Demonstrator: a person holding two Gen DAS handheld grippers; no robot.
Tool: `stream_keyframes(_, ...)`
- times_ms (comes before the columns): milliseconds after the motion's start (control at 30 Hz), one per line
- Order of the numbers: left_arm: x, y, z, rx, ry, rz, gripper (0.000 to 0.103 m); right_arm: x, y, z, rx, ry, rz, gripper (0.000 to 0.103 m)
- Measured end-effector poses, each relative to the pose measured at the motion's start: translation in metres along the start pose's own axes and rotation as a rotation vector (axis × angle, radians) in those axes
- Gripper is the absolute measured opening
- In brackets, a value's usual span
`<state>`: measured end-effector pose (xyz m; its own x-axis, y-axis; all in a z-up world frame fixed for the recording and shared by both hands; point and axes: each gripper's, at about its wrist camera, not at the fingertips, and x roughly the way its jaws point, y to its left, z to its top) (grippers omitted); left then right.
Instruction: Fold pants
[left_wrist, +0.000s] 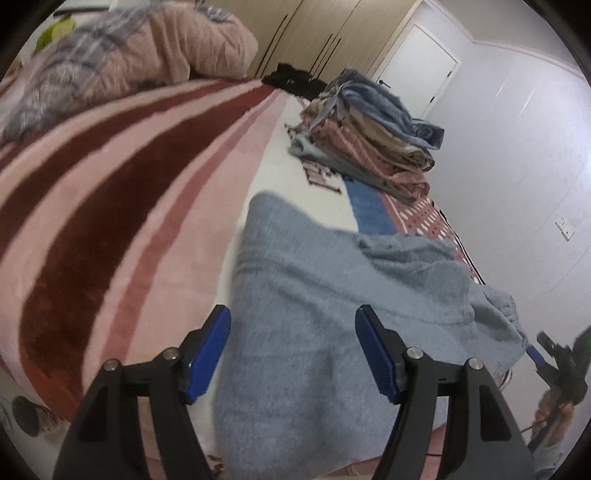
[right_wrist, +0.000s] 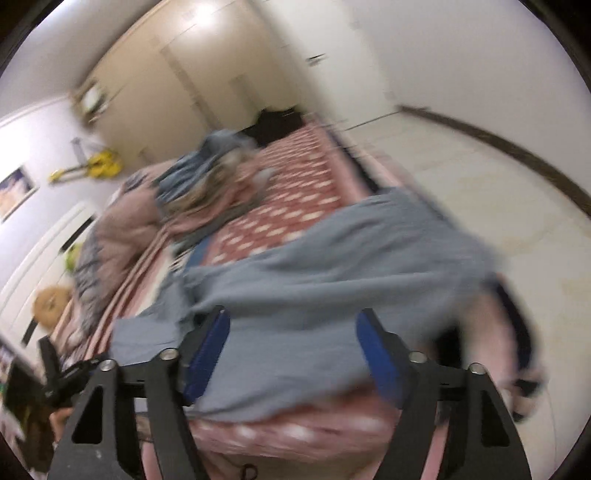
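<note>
Both tools wide, nothing gripped.
Grey pants (left_wrist: 332, 295) lie on the bed (left_wrist: 110, 206) along its near edge, dead ahead of the left tool (left_wrist: 293, 350) and the right tool (right_wrist: 293, 350); right view blurred, nearer one unclear.

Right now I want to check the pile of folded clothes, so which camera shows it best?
The left wrist view: the pile of folded clothes is sharp, layers distinct. The right wrist view shows it motion-blurred.
</note>
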<state>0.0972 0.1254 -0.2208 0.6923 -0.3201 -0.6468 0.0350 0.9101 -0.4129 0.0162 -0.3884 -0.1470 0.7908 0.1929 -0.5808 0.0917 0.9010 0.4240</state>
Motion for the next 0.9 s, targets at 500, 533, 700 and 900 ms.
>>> stream_keyframes(500,-0.022,-0.030,0.011,0.036,-0.080,-0.031,0.067,0.036,-0.086,0.002,0.276,-0.058,0.094,0.059)
stream_keyframes(533,-0.022,-0.029,0.012,0.027,-0.081,-0.034,0.067,0.039,-0.086,0.005,0.285,-0.062,0.108,0.056)
stream_keyframes(700,-0.027,-0.028,0.012,0.026,-0.097,-0.040,0.067,0.060,-0.080,0.013,0.337,-0.038,0.122,0.027)
stream_keyframes(900,-0.037,-0.017,0.014,0.016,-0.121,-0.037,0.067,0.047,-0.036,0.036,0.265,-0.127,0.114,0.009)
